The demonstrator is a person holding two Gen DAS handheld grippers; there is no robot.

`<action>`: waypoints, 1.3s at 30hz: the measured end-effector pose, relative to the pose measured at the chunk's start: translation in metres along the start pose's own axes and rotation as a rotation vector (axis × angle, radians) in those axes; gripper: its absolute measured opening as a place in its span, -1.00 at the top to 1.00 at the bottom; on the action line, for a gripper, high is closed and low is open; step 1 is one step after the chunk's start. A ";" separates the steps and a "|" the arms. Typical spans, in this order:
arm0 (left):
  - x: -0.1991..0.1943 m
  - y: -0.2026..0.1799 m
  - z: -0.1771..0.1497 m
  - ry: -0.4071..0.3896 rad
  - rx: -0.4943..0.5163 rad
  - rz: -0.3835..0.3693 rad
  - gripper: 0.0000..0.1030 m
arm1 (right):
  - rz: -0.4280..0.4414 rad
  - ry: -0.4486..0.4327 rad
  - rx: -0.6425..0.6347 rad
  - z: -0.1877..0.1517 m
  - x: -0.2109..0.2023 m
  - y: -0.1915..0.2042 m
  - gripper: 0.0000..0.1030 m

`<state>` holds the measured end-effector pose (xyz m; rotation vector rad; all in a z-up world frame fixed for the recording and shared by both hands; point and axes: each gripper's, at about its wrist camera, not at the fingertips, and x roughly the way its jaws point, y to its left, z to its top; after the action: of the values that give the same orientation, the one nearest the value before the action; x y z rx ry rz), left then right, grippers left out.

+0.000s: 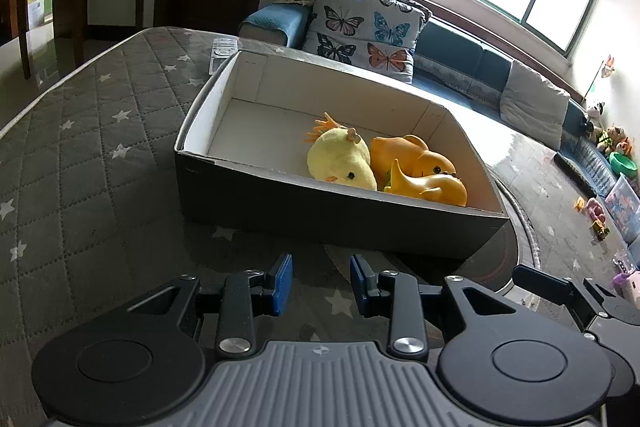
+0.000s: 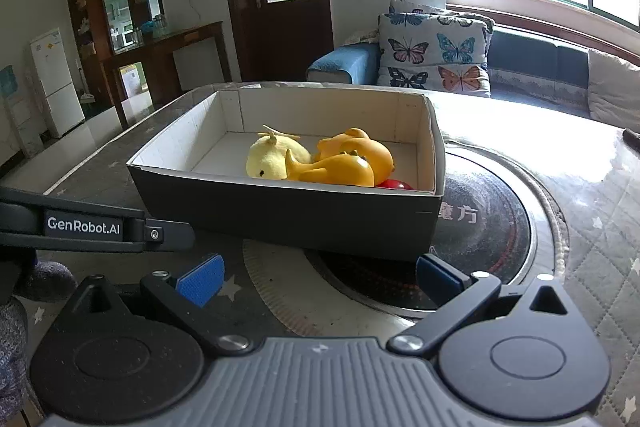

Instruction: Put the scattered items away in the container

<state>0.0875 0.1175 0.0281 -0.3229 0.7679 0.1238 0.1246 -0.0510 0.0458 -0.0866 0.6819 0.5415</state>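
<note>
We hold our left gripper (image 1: 321,281) low over the quilted grey table cover (image 1: 92,147), its blue pads (image 1: 283,277) spread a little with nothing between them. Just ahead of its fingertips stands the dark cardboard box (image 1: 320,219) with white inner walls, its near wall facing us. Inside, toward the right end from this gripper, lies a yellow plush chick (image 1: 340,161) touching two orange rubber ducks (image 1: 420,171), which are pressed together against the right wall. Our right gripper (image 2: 318,279) sits beside the left one, its blue pads (image 2: 202,279) spread wide and empty; in its own view the left tool's arm shows just to its left, carrying a GenRobot.AI label (image 2: 83,227). Ahead of the right gripper the same box (image 2: 280,215) rests partly on a round black hotplate (image 2: 492,227) set into the table, which lies ahead and to the right of these fingers. Here the chick (image 2: 272,157) and the ducks (image 2: 348,161) lie at the near right part of the box, and a small red thing (image 2: 396,184) peeks out beside them in the near right corner; we cannot tell what it is. Beyond the box's far left corner from the left gripper lies a remote control (image 1: 222,53), and farther back stands a butterfly cushion (image 1: 364,27) on a sofa.
</note>
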 end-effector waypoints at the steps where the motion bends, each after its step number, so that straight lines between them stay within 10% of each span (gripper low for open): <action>1: 0.001 0.000 0.001 0.000 0.003 0.002 0.34 | -0.002 0.002 0.001 0.001 0.001 0.000 -1.00; 39: 0.022 -0.003 0.011 0.031 0.050 0.040 0.34 | -0.036 0.068 0.014 0.008 0.033 -0.001 -1.00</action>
<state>0.1116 0.1185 0.0209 -0.2630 0.8070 0.1369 0.1508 -0.0355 0.0313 -0.1046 0.7488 0.5008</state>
